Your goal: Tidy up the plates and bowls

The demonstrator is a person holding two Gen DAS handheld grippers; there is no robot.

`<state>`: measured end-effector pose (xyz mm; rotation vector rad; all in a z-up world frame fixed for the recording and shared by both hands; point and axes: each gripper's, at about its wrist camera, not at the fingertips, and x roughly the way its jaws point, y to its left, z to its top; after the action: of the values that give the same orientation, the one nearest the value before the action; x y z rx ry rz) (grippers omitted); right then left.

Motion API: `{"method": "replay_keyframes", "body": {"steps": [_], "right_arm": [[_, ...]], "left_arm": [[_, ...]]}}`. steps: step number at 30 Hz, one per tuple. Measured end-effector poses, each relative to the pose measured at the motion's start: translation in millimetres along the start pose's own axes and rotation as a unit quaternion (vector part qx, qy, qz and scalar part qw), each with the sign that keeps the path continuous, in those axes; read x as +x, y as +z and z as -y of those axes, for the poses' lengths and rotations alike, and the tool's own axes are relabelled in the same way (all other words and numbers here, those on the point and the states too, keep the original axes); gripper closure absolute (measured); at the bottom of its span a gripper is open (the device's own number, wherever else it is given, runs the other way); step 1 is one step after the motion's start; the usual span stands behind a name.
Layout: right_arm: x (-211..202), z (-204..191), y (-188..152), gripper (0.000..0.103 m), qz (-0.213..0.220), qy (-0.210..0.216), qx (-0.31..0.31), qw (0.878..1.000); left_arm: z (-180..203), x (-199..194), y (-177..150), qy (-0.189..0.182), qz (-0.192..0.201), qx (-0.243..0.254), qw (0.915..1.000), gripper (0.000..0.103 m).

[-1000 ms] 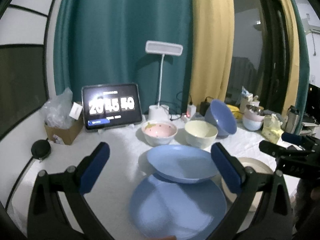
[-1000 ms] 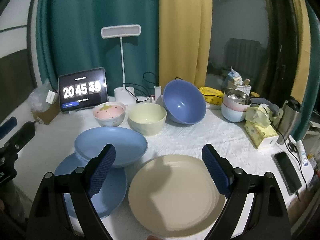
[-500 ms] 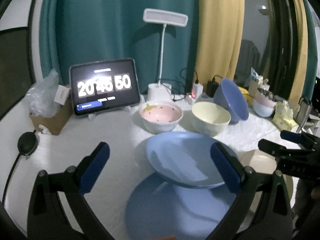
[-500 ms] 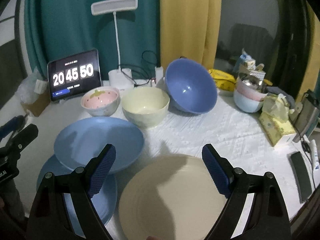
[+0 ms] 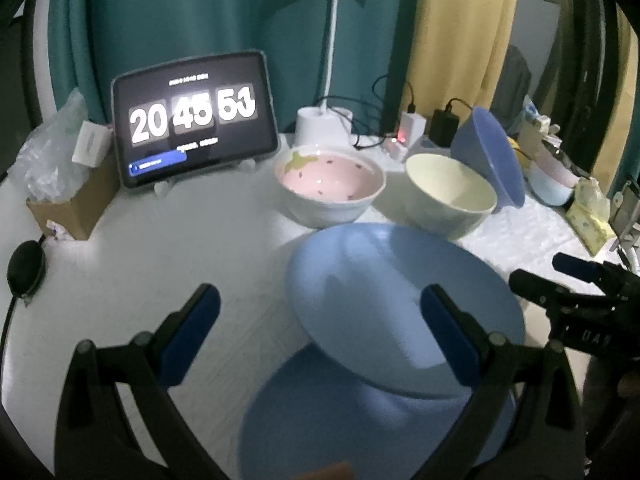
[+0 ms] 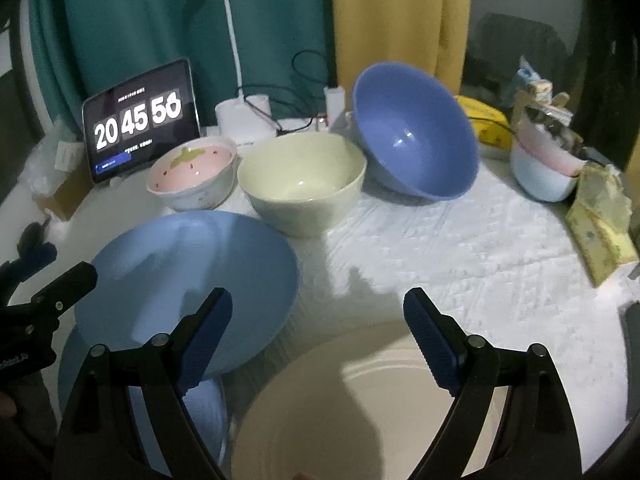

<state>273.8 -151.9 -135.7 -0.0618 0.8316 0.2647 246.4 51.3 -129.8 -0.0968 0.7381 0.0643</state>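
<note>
Both my grippers are spread wide, nothing held. Left gripper (image 5: 320,324) hangs over the two blue plates: upper blue plate (image 5: 400,304) sits tilted, its near edge resting on the lower blue plate (image 5: 340,420). Right gripper (image 6: 318,332) hangs over the cream plate (image 6: 360,408), just right of the blue pair. Behind the plates, in a row: pink strawberry bowl (image 6: 192,176), cream bowl (image 6: 302,188), and big blue bowl (image 6: 416,132) tipped on its side, mouth facing me. Tablet clock (image 5: 192,118) and white lamp (image 5: 324,120) stand at the back of the white table (image 6: 460,248)
</note>
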Motion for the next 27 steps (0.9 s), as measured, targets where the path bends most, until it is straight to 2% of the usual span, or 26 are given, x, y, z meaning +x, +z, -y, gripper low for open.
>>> {"method": "replay_keyframes", "body": {"steps": [3,6,11,13,15,18,23,25,27], "right_arm": [[10.4,-1.2,1.5,0.013,-0.011,0.008,0.000,1.000],[20.2,-2.2,2.6,0.013,-0.022,0.015,0.003,1.000],[33.7,-4.6,2.9,0.018,-0.046,0.035,0.011,0.998],[40.2,-4.0,2.6,0.018,-0.063,0.047,0.024,0.997],[43.5,-4.2,2.3,0.024,-0.070,0.054,0.029,0.996],[46.7,-5.3,1.7,0.039,-0.079,0.060,0.031,0.995],[48.5,-8.4,-0.4,0.068,-0.088,0.072,0.032,0.993],[45.9,-11.0,-0.9,0.073,-0.085,0.067,0.024,0.994],[44.3,-12.3,-1.8,0.073,-0.083,0.063,0.021,0.994]], "left_arm": [[-2.0,10.3,1.1,0.000,-0.015,-0.006,0.9999,0.013],[-2.5,19.5,0.0,-0.001,-0.032,-0.006,0.9995,0.017],[-3.2,30.4,-2.2,-0.003,-0.053,-0.009,0.9985,0.035],[-4.6,34.2,-3.4,-0.004,-0.063,-0.011,0.9980,0.046],[-5.8,37.9,-4.8,-0.006,-0.072,-0.014,0.9973,0.050],[-4.4,39.0,-5.1,-0.007,-0.074,-0.012,0.9972,0.055],[-0.3,38.9,-5.4,-0.010,-0.073,-0.002,0.9973,0.061],[-0.5,38.0,-5.7,-0.010,-0.073,-0.003,0.9973,0.062],[-0.6,36.9,-6.0,-0.010,-0.073,-0.003,0.9973,0.062]]}}
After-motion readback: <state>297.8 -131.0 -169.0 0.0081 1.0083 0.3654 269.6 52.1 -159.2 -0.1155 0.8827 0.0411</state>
